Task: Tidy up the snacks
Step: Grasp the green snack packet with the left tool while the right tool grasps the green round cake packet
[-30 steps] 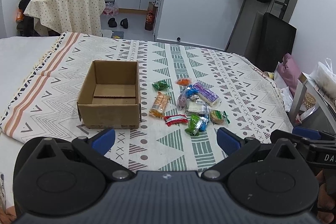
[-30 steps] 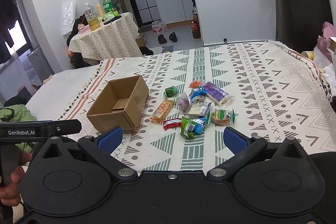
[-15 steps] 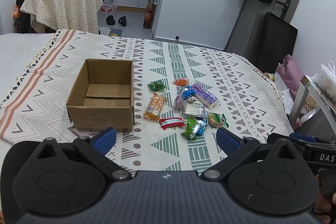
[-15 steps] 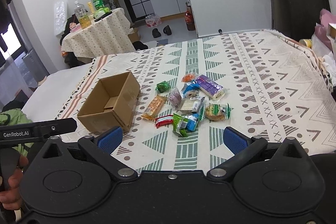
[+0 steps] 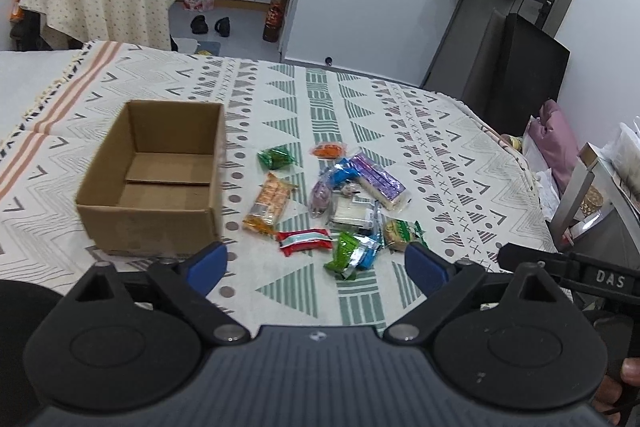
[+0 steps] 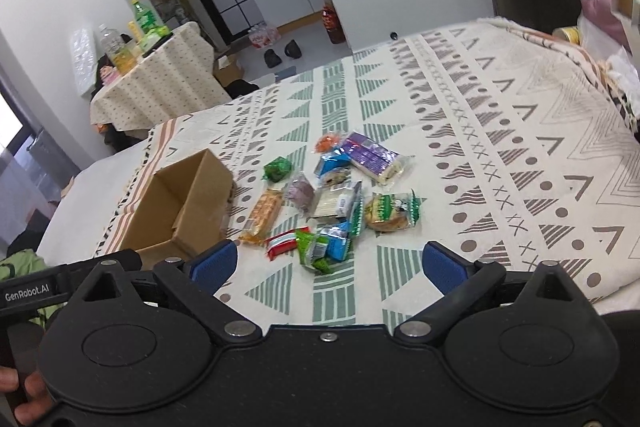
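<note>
While both grippers hang over the near edge of the patterned cloth [image 5: 360, 99], nothing is picked up so far. On the left sits the cardboard box [image 5: 156, 179], flaps open, bare brown bottom, nothing inside. Just right of it there's an orange cracker pack [image 5: 269, 203] lying lengthwise, with a small green packet [image 5: 276, 158] a bit farther back and a red-and-white candy wrapper [image 5: 306, 241] closer in. Then comes the main pile of snacks [image 6: 340, 195], all loose on the cloth: a purple bar [image 5: 378, 180] at the far side, a clear-wrapped white pack [image 5: 352, 213] in the middle, a green-and-blue pouch [image 5: 350, 255] at the front, and a round pastry in green wrap [image 6: 390, 213] on the right end. Several of them overlap.

The left gripper [image 5: 316, 265] has its blue pads spread wide, grasping nothing. Same deal for the right gripper [image 6: 326, 265], fingers apart and empty, hovering just short of the pile. A hand [image 6: 24, 393] shows at the lower left of the right wrist view.
</note>
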Demonstrator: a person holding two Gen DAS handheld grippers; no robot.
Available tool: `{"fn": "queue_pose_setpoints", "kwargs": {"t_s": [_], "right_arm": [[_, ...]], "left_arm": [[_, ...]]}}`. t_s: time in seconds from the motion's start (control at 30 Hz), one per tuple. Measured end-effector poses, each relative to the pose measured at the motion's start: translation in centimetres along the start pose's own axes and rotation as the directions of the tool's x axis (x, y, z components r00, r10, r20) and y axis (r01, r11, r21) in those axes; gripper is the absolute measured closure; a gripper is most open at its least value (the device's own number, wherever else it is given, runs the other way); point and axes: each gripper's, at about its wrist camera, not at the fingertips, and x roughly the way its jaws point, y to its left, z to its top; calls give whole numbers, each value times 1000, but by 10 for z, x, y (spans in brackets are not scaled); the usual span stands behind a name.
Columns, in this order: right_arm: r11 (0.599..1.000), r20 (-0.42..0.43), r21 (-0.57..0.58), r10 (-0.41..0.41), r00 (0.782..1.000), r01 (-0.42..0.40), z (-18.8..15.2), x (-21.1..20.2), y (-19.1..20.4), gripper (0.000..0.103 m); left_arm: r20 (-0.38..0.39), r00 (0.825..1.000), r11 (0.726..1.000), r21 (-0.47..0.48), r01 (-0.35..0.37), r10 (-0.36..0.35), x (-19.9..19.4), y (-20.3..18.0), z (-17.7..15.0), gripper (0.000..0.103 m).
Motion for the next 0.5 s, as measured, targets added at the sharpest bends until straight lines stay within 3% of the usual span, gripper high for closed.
{"fn": "queue_pose_setpoints", "kwargs": {"t_s": [0.5], "right_arm": [[992, -69, 114, 66, 995, -58, 15, 63, -35, 9]], "left_arm": [[-90, 996, 1000, 12, 0, 1, 73, -18, 7, 29]]}}
